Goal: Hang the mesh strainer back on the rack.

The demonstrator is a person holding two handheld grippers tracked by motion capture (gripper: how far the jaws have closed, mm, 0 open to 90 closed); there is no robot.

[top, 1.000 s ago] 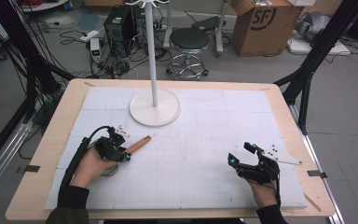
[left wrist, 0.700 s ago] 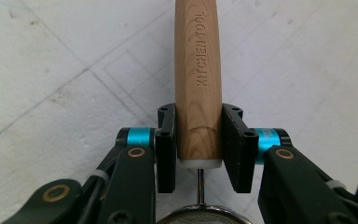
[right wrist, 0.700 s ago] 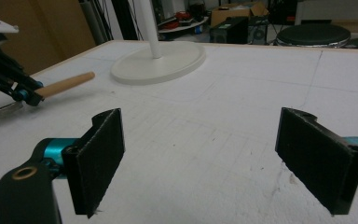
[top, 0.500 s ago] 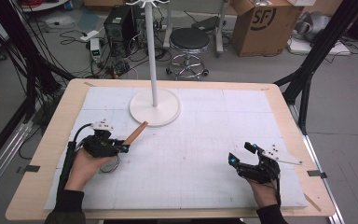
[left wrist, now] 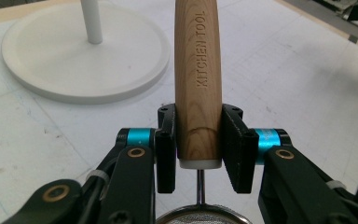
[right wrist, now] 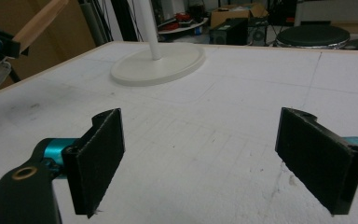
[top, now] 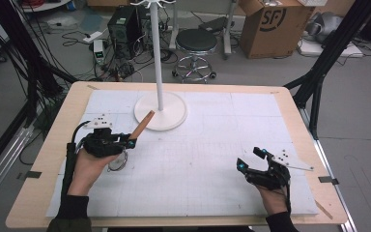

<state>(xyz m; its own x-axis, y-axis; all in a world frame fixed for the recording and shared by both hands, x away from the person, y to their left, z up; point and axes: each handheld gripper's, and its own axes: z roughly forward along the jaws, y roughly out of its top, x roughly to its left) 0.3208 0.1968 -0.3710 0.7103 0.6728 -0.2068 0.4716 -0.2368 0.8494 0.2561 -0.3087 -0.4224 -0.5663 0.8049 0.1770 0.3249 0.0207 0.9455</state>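
Left gripper is clamped on the wooden handle of a small strainer, lifted off the white mat at the near left. The handle slants up toward the round white base of the stand, its tip just short of the rim, and the mesh bowl hangs below the hand. The stand's pole rises at the far middle, right in the handle's line. Right gripper rests near right, jaws wide apart, nothing between them, well clear of everything.
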